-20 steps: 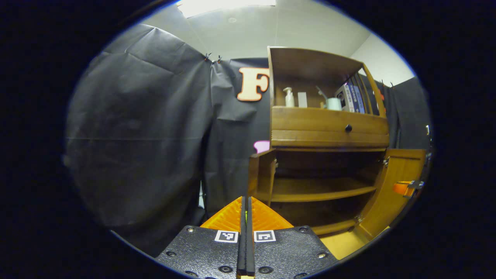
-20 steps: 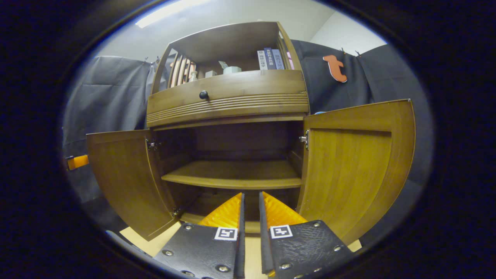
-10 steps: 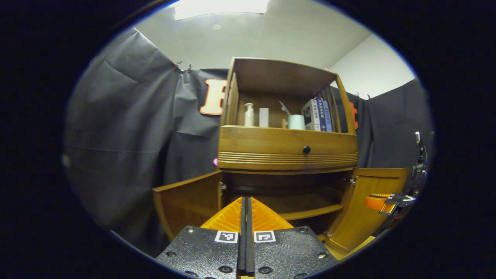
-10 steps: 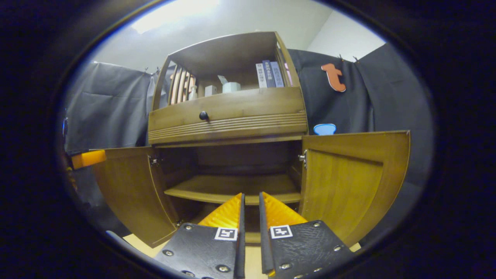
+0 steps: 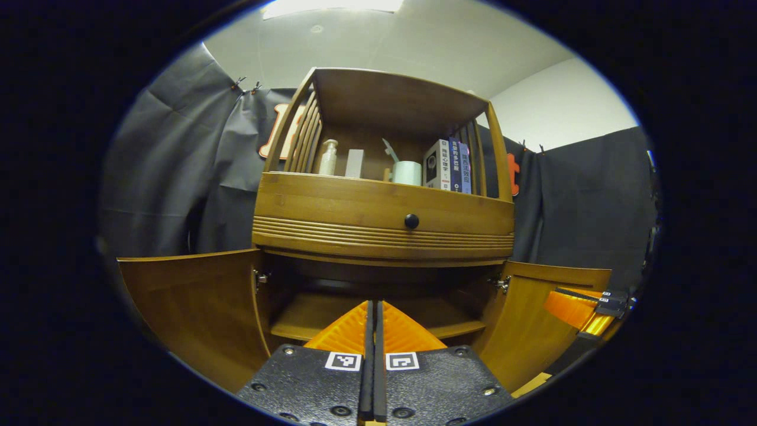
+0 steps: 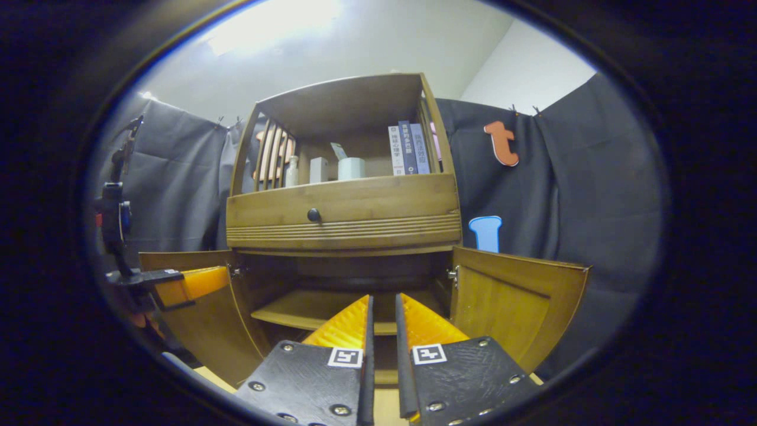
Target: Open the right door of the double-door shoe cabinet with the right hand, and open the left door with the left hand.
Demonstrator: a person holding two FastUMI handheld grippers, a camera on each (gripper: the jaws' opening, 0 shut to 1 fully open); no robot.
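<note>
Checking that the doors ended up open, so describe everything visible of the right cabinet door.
The right door is a warm brown wooden panel with a raised frame around a recessed centre. It is swung wide open, upright, hung from a metal hinge at the cabinet's right edge. Neither gripper touches it; the right gripper points at the open compartment.

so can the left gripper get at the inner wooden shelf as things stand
Probably yes: the left door and right door stand open, and nothing sits between the shut left gripper and the wooden shelf.
</note>
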